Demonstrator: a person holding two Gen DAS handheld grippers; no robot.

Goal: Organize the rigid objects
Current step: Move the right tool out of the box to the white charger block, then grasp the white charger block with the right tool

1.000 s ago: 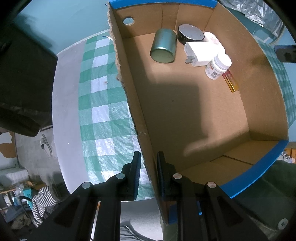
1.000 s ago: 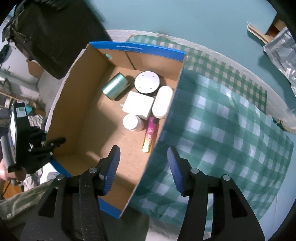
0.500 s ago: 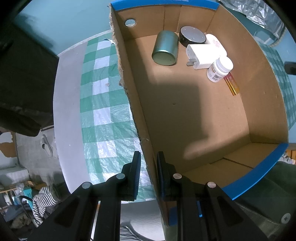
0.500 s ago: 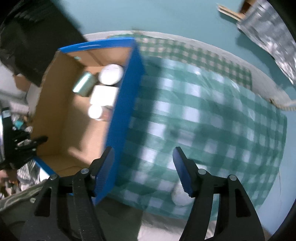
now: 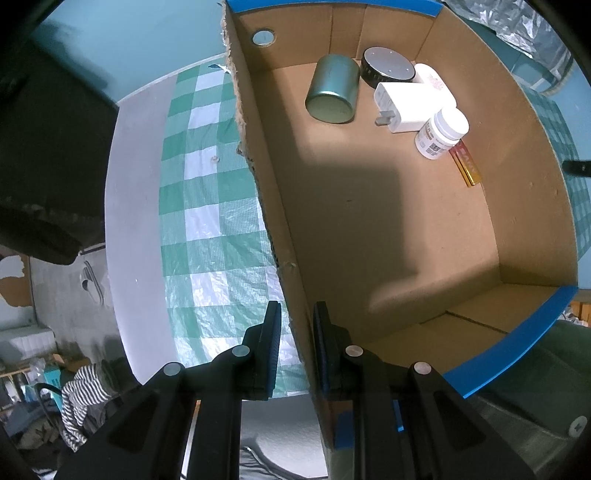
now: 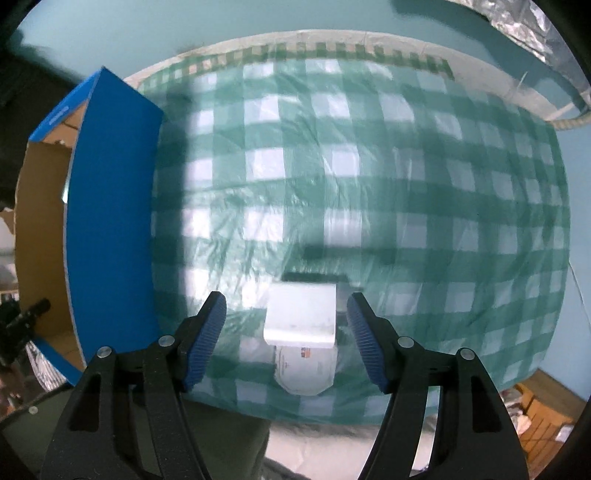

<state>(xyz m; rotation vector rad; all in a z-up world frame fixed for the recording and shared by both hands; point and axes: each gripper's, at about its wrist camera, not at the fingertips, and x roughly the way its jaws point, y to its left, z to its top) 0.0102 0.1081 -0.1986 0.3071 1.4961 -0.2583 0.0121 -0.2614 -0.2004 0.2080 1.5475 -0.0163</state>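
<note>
My left gripper [image 5: 294, 332] is shut on the left wall of the cardboard box [image 5: 273, 206]. At the box's far end lie a green can [image 5: 332, 90], a black round puck [image 5: 387, 68], a white charger [image 5: 406, 107], a white pill bottle [image 5: 441, 133], a white case [image 5: 432, 79] and a red-gold stick [image 5: 466, 166]. My right gripper [image 6: 286, 332] is open over the green checked cloth [image 6: 369, 184]. A white-capped jar [image 6: 302, 339] lies on the cloth between its fingers. The box's blue outer wall [image 6: 110, 206] is to its left.
The table's near edge runs just below the jar. A dark bag [image 5: 48, 155] sits off the table to the left. Crumpled foil [image 6: 517, 22] lies beyond the table at the far right. Cardboard clutter [image 6: 539, 410] is on the floor at the lower right.
My right gripper swung right, away from above the box, and came down over the cloth, so the white-capped jar now lies between its fingers. My left gripper keeps its hold on the box wall.
</note>
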